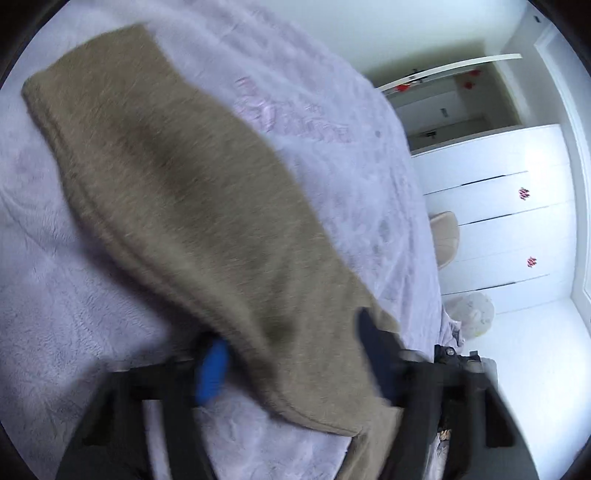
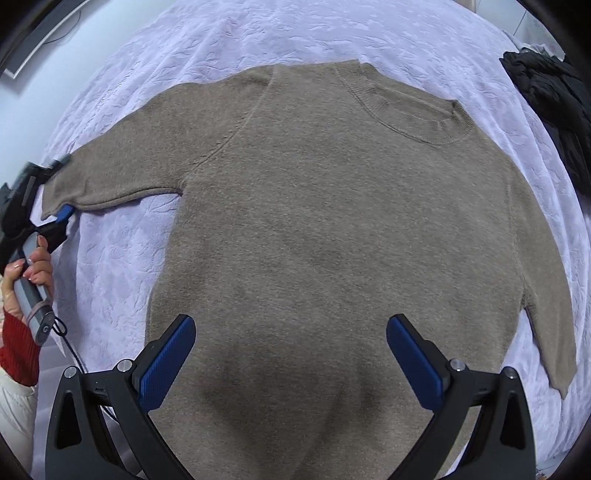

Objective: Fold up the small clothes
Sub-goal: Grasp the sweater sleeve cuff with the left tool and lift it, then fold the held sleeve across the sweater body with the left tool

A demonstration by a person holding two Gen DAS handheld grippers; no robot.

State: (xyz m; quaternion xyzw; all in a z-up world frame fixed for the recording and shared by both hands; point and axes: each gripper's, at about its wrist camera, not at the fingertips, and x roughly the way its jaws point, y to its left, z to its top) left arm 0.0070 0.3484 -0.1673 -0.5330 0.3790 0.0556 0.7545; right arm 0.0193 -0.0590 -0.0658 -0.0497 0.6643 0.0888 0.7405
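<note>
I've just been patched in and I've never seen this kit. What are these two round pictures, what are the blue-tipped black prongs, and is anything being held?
A person holds a two-fingered claw in each hand; each carries a fisheye camera looking along its fingers. The right-hand view looks down on a brown sweater lying flat on a lilac bedspread; the right claw is open above it, holding nothing. At that picture's left edge the left claw has the sleeve cuff between its fingers. The blurred left-hand view shows that sleeve from close up. A dark garment lies at the bed's edge.
</note>
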